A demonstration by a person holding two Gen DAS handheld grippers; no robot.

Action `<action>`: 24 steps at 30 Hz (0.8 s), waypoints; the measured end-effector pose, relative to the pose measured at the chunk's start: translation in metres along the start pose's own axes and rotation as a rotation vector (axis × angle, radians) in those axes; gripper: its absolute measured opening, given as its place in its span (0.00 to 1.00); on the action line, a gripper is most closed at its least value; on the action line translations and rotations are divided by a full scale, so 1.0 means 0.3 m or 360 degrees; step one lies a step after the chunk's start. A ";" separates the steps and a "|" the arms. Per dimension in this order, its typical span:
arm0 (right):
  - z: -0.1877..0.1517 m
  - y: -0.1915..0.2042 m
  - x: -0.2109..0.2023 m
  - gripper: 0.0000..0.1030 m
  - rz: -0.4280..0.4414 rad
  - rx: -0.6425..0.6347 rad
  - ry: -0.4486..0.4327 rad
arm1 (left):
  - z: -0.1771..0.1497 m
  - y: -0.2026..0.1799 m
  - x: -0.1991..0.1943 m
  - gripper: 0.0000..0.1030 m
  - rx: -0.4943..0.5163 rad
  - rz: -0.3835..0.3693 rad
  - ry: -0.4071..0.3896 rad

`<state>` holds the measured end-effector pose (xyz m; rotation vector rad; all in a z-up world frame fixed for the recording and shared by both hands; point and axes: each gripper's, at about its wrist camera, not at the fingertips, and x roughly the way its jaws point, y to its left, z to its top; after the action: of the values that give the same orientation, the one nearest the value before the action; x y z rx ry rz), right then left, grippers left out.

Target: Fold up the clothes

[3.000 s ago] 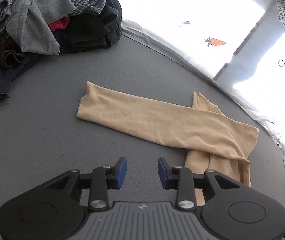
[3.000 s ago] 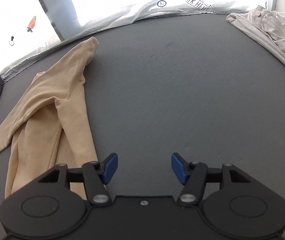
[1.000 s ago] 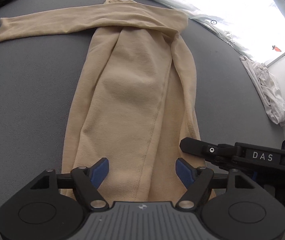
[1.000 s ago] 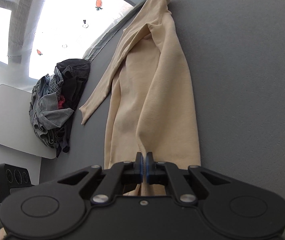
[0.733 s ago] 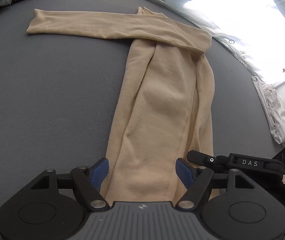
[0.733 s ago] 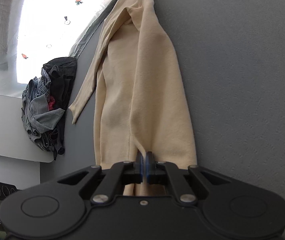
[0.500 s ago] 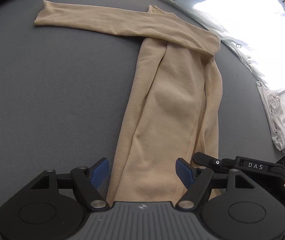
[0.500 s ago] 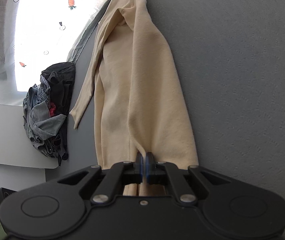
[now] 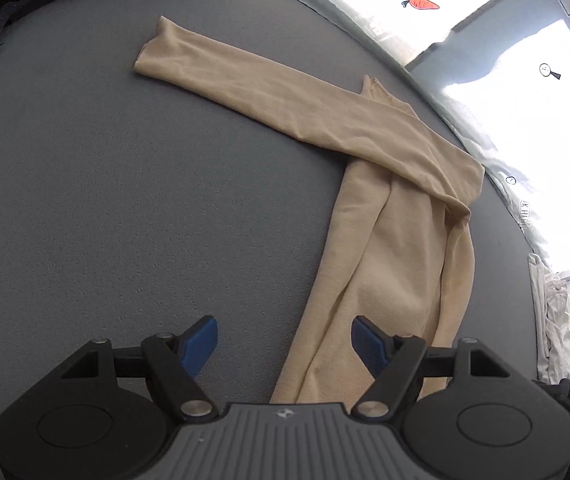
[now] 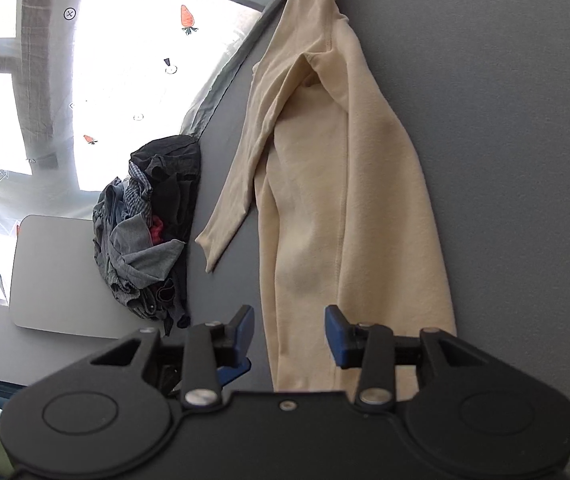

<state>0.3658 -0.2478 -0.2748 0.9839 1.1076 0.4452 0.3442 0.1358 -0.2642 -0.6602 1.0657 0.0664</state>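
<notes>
A long-sleeved top of soft beige knit (image 9: 389,248) lies flat on the grey surface (image 9: 105,200), folded lengthwise into a narrow strip with a stitched seam running down it. One sleeve (image 9: 269,92) is laid straight out sideways from the shoulder end, its cuff open and flat on the surface. In the right wrist view the same top (image 10: 325,200) shows shallow wrinkles along the body, and the sleeve (image 10: 241,176) angles away from it.
</notes>
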 end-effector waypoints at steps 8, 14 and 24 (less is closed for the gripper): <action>0.173 0.012 -0.006 0.40 0.0051 0.0084 -0.0145 | 0.219 0.144 0.015 0.73 -0.0318 0.0056 -0.0143; 0.300 -0.029 0.068 0.40 0.0072 0.0228 -0.0196 | 0.430 0.206 0.047 0.74 -0.0426 0.0192 -0.0292; 0.417 -0.080 0.132 0.40 -0.0025 0.0350 -0.0259 | 0.679 0.133 0.200 0.74 0.0155 0.0574 -0.0388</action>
<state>0.4903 -0.2859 -0.3031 1.1818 1.0303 0.2284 0.5204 0.2606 -0.2689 -0.3550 0.9346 0.3955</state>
